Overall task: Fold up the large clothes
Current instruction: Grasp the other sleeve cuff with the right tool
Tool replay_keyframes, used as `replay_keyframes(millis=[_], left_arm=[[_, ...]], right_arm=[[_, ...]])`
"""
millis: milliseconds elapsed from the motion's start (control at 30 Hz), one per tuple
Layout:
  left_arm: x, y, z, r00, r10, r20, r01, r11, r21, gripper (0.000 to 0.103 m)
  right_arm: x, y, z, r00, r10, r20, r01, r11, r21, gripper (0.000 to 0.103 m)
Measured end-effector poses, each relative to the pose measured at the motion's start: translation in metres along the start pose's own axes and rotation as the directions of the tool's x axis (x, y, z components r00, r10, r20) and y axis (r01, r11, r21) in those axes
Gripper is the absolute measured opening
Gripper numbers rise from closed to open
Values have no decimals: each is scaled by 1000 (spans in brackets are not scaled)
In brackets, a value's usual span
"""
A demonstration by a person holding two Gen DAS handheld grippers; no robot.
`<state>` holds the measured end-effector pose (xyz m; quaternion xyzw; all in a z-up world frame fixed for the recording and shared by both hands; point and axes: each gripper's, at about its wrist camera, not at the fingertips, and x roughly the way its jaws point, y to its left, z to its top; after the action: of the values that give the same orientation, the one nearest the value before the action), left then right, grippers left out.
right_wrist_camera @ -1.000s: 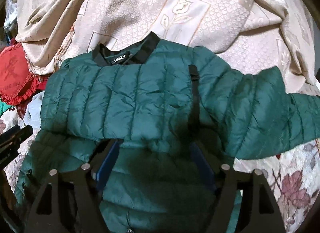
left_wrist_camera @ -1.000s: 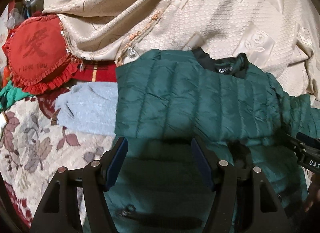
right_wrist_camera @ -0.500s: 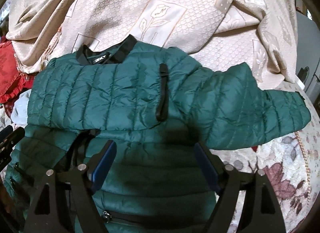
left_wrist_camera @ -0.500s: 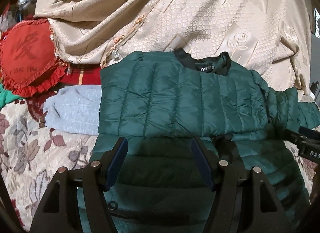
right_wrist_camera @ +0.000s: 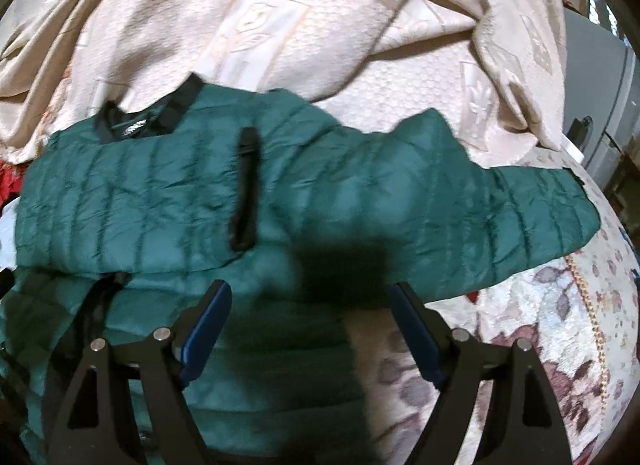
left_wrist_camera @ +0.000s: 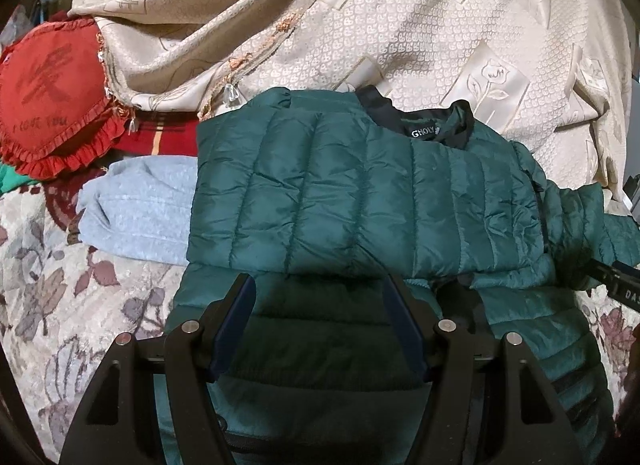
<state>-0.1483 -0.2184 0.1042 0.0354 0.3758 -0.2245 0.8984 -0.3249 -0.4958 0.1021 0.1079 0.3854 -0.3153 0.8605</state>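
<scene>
A dark green quilted jacket (left_wrist_camera: 360, 193) lies on the bed, its top half folded down over its lower part, the black collar (left_wrist_camera: 424, 121) at the far side. My left gripper (left_wrist_camera: 320, 289) is open and empty, hovering over the jacket's lower part. In the right wrist view the jacket (right_wrist_camera: 140, 201) has one sleeve (right_wrist_camera: 500, 217) stretched out to the right. My right gripper (right_wrist_camera: 308, 293) is open and empty above the jacket's lower right edge. The right gripper's tip (left_wrist_camera: 616, 281) shows at the left view's right edge.
A beige patterned bedspread (left_wrist_camera: 400, 25) is bunched behind the jacket. A red heart-shaped cushion (left_wrist_camera: 52, 97) and a light blue garment (left_wrist_camera: 136, 209) lie to the left. The floral bed cover (right_wrist_camera: 560, 345) lies under everything. A grey cabinet (right_wrist_camera: 600, 97) stands far right.
Both grippers have drawn back from the folded jacket, and the right one has swung to the right, bringing the outstretched sleeve into full view. Both stay open.
</scene>
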Motion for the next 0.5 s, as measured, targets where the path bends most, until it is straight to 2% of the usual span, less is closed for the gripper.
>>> replay_keyframes(millis=[367, 500], left_arm=[[0, 5, 4, 1000, -13, 2, 13, 999, -41, 48], [3, 7, 5, 1000, -18, -9, 17, 998, -57, 48]], right_arm=[[20, -83, 24, 991, -135, 1, 135, 985, 108, 88], [25, -133, 34, 970, -243, 2, 239, 954, 179, 90]])
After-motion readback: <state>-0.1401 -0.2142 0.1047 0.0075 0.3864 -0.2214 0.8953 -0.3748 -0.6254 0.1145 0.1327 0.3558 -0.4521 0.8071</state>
